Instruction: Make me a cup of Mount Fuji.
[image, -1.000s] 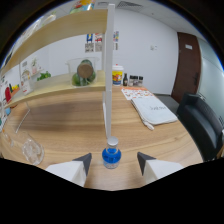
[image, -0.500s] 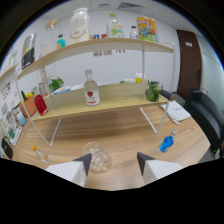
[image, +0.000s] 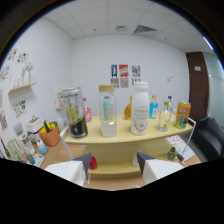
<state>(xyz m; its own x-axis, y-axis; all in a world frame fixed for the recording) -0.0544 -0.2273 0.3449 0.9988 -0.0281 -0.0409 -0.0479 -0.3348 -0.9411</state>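
Observation:
My gripper (image: 114, 163) is open, with nothing between its fingers. It is raised to the level of a wooden top shelf (image: 125, 139) just beyond the fingertips. On the shelf stand a black-and-silver can (image: 75, 113), a clear jar with a cork-coloured lid (image: 107, 118) and a white bottle (image: 140, 116), side by side. Further right on the shelf are a blue bottle (image: 154, 108), a clear glass bottle (image: 167, 114) and a yellow can (image: 182, 115). A pink bottle (image: 87, 110) and an orange bottle (image: 128, 108) stand behind the front row.
An orange pot (image: 50, 135) and several small bottles (image: 29, 149) sit on a lower surface to the left. A red object (image: 93, 162) shows under the shelf by the left finger. A dark chair (image: 210, 136) and a brown door (image: 210, 82) are at the right.
The view has risen and closed in on the top shelf; a second ago it faced a blue bottle on the table, then the whole shelf from further back. The fingers stay open.

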